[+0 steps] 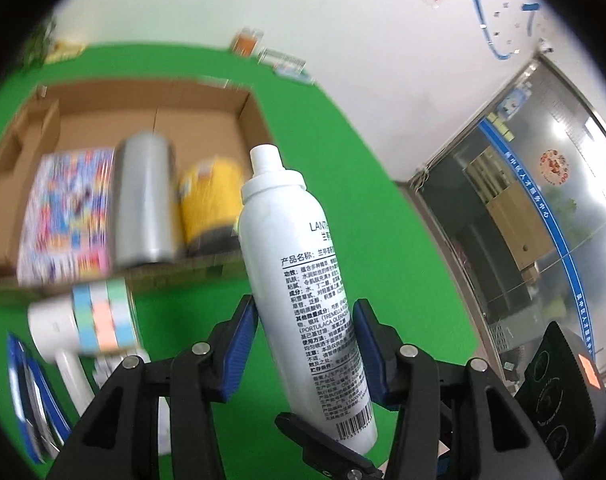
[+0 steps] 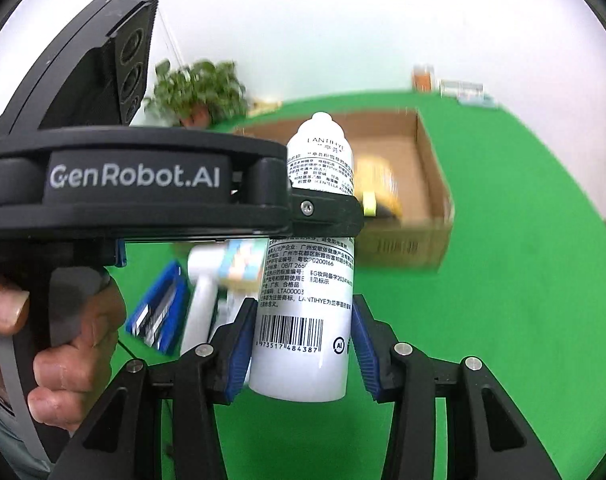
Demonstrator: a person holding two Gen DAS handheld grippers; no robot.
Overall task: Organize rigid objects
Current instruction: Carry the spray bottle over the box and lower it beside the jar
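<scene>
Left gripper (image 1: 303, 344) pinched the bottle (image 1: 303, 280) mid-body; right gripper (image 2: 299, 340) pinched the same bottle (image 2: 307, 320) near its base. Both pairs of pads pressed its sides. Bottle was held off the surface (image 1: 183, 420), long axis near upright, cap tilted away toward the box (image 1: 247, 120). Box lay ahead of both grippers, toward the surface's far edge. In it, left to right: a colourful pack (image 1: 69, 216), a grey can (image 1: 145, 200), a yellow tub (image 1: 209, 204). Free floor looked to be only behind them and right of the tub. Near wall would need clearing first. A hairdryer (image 1: 59, 332) lay loose, left and below.
</scene>
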